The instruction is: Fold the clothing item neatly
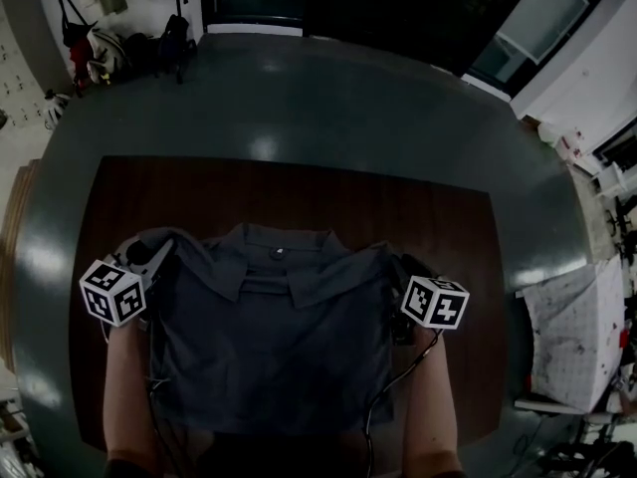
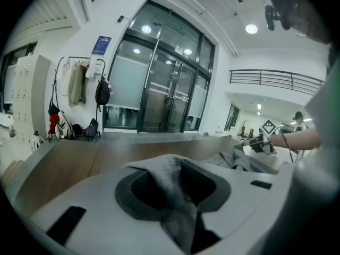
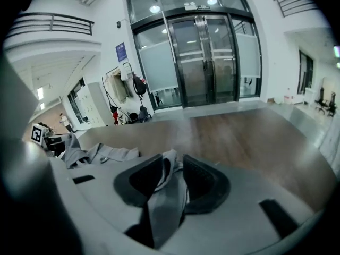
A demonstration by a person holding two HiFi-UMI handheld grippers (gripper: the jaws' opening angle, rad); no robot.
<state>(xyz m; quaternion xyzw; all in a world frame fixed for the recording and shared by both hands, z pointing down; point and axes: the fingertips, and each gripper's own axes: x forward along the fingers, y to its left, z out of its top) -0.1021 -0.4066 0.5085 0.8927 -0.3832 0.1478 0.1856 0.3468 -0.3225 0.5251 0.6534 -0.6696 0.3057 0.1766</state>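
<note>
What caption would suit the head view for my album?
Left gripper and right gripper, jaws open, at the shoulders of a grey polo shirt spread on a dark wooden table.

A dark grey polo shirt [image 1: 269, 347] lies front side up and mostly flat on a dark brown wooden table [image 1: 438, 217]. Its open collar [image 1: 311, 267], with a single button [image 1: 277, 253] at the neck, points toward the table's far side. The hem lies toward the near edge. Both shoulder corners are bunched and slightly raised.
</note>
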